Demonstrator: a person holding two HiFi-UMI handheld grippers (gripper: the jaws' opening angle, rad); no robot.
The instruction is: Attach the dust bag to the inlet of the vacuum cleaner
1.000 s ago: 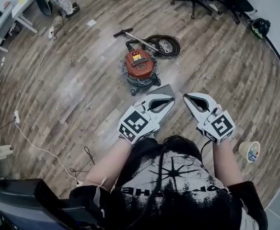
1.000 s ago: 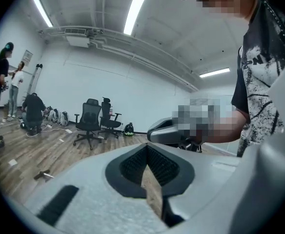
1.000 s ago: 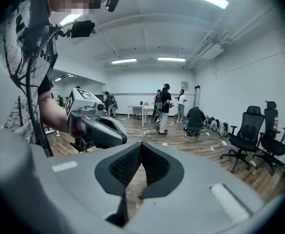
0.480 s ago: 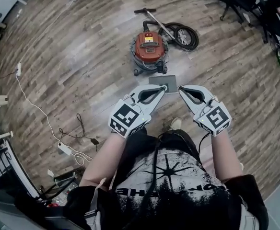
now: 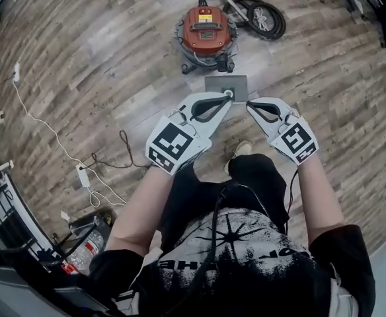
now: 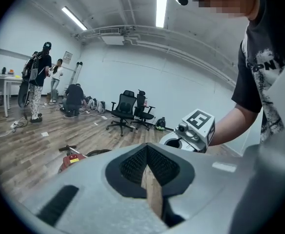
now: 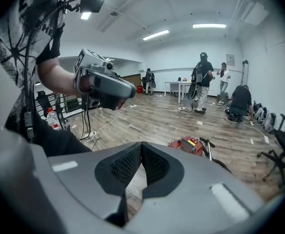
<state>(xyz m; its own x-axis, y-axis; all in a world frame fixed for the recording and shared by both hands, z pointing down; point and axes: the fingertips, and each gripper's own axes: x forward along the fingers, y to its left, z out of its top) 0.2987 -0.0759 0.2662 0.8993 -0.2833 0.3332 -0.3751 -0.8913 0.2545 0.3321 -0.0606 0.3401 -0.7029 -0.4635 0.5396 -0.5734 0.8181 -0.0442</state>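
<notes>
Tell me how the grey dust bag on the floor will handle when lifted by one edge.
The dust bag lies thin and flat on the floor, so it is probably light. It will likely sag if held by one edge. Flush with the floor, it may slide rather than let a jaw under.

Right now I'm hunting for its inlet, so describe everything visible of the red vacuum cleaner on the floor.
The round canister vacuum cleaner with a red lid stands upright on the wood-plank floor. The lid bears a yellow label and a dark handle; below it the drum looks grey metal on a dark wheeled base. A coiled black hose lies beside it; a flat grey rectangular dust bag lies close in front.
</notes>
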